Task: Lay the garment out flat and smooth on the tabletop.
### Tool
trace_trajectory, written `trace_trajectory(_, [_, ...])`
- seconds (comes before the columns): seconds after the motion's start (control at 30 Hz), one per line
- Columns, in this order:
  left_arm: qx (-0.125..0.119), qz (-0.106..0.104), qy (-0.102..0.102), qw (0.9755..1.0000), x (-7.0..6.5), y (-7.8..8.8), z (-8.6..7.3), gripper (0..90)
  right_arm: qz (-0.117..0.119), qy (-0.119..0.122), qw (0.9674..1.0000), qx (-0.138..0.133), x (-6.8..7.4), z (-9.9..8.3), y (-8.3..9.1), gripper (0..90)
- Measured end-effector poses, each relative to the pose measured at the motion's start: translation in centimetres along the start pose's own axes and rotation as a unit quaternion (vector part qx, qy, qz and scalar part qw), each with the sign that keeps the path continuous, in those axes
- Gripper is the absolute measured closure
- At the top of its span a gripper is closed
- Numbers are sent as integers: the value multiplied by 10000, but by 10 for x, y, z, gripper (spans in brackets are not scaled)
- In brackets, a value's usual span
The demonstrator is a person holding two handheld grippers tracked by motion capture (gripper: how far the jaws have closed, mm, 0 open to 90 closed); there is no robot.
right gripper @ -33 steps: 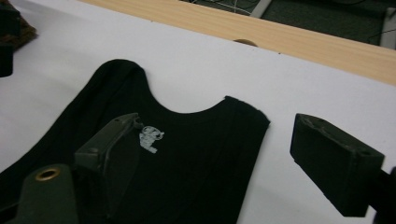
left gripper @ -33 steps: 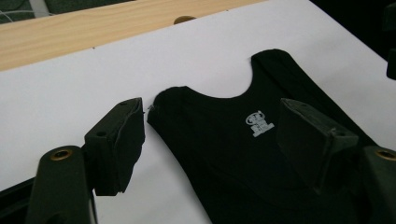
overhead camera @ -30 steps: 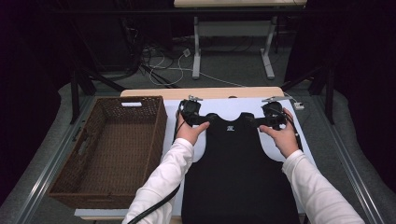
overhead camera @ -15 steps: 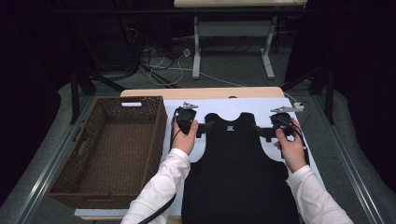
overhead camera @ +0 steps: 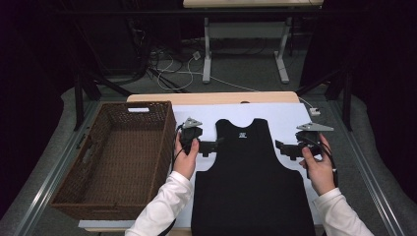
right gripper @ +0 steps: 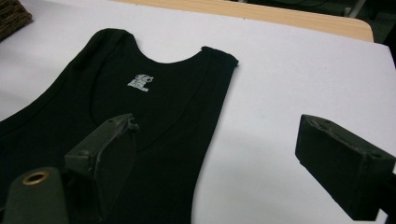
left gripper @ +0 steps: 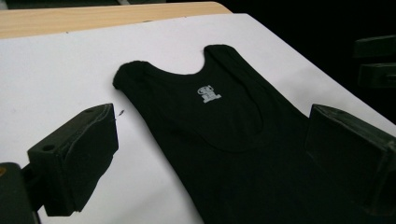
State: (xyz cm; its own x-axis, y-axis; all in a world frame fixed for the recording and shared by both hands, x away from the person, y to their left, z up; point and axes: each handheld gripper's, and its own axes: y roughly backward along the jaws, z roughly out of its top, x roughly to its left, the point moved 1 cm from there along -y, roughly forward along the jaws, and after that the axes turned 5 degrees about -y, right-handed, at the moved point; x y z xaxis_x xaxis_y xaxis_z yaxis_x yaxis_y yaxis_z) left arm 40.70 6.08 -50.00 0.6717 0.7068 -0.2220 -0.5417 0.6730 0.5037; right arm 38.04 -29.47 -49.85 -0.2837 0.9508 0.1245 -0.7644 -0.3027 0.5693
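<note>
The black tank top [overhead camera: 252,182] lies flat on the white worktop [overhead camera: 290,118], long axis running away from the person. The left tool [overhead camera: 212,146] and right tool [overhead camera: 284,147] flank its armholes, jaws apart (nothing gripped); the left jaws have just been opening.

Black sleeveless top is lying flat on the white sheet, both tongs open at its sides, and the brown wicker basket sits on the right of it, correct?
Not quite: the brown wicker basket sits left of the black sleeveless top, as the high view shows. The top does lie flat on the white sheet, with the left tongs and right tongs open beside it.
</note>
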Motion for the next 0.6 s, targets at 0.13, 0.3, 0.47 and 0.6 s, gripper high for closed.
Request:
trace_trajectory(0.13, [-107, 72, 17, 9999, -3, 8, -5, 134, 15, 30, 10000, -80, 2, -4, 2, 119])
trace_trajectory(0.3, [-59, 394, 23, 9992, 1, 10, -13, 150, 18, 59, 9999, -114, 3, -7, 2, 121])
trace_trajectory(0.47, [-50, 375, 85, 9992, 3, 10, -15, 150, 70, 81, 9999, -88, 5, -10, 1, 121])
trace_trajectory(0.6, [-28, 377, 90, 9992, 3, 11, -15, 150, 96, 70, 9999, -37, 5, -11, -1, 121])
